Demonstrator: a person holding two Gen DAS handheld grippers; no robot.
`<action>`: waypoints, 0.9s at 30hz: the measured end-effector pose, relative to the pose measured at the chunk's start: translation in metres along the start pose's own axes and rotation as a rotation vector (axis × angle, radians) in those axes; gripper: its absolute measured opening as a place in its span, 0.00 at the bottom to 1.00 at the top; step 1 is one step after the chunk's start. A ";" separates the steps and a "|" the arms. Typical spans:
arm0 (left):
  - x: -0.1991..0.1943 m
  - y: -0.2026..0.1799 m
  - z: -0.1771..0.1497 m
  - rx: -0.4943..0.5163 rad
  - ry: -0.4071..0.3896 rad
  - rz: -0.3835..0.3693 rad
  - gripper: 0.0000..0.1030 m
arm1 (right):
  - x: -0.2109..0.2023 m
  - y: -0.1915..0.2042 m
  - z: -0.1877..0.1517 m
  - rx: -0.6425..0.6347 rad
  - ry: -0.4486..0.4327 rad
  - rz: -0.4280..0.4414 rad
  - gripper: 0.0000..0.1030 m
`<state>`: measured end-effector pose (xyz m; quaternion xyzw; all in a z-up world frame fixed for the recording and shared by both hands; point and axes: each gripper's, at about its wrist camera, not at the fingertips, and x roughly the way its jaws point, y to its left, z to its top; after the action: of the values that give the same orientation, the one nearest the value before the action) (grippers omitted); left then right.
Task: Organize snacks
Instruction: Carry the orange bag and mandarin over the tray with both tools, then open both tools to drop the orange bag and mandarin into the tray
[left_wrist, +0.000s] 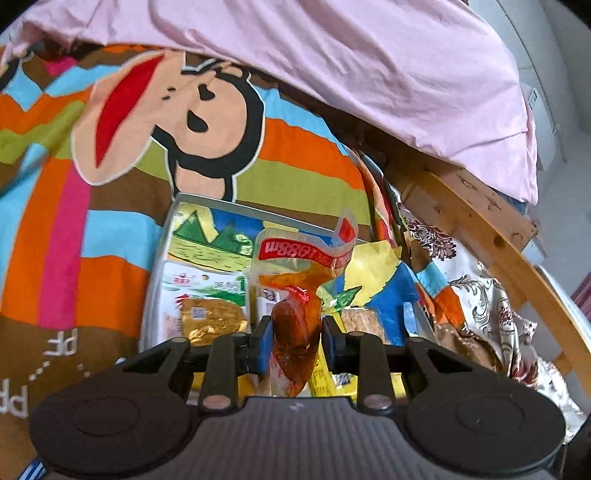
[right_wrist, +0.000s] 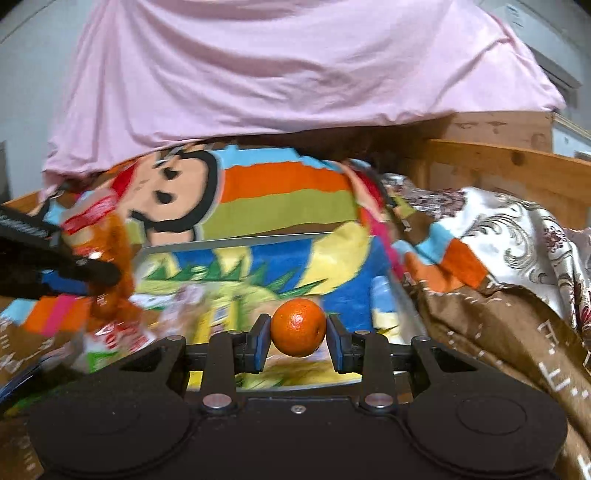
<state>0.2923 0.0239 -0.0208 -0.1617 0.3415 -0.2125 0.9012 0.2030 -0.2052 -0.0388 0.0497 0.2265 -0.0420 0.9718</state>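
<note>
Snack packet (left_wrist: 295, 295), clear orange wrapper with red-white label, hangs pinched in left hand-held gripper (left_wrist: 296, 341) above the metal tray (left_wrist: 168, 236) of snacks on the bed. Right hand-held gripper (right_wrist: 298, 339) clamps a small round orange mandarin (right_wrist: 298, 327) over the tray's near edge.

1. A colourful striped bedspread (left_wrist: 295, 155) covers the bed, printed with a large cartoon monkey face (left_wrist: 177, 110) that has a red mouth and a black outline.
2. A pink sheet (right_wrist: 280, 66) hangs in folds over the far side of the bedspread.
3. A brown part of the bedspread carries white lettering (right_wrist: 550, 354).
4. A white cloth with a dark floral pattern (right_wrist: 517, 229) lies bunched on the right.
5. A wooden bed frame (left_wrist: 480, 206) runs behind that cloth.
</note>
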 end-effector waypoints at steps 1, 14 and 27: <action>0.005 0.001 0.002 -0.003 0.006 -0.009 0.30 | 0.006 -0.003 0.000 0.008 0.001 -0.017 0.33; 0.070 0.003 0.018 -0.037 0.022 -0.095 0.30 | 0.056 -0.017 -0.007 0.044 0.024 -0.127 0.34; 0.094 -0.005 0.014 0.026 0.023 -0.029 0.44 | 0.062 -0.021 -0.008 0.064 0.033 -0.154 0.71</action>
<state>0.3639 -0.0247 -0.0597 -0.1523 0.3468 -0.2318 0.8960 0.2523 -0.2288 -0.0754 0.0638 0.2442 -0.1227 0.9598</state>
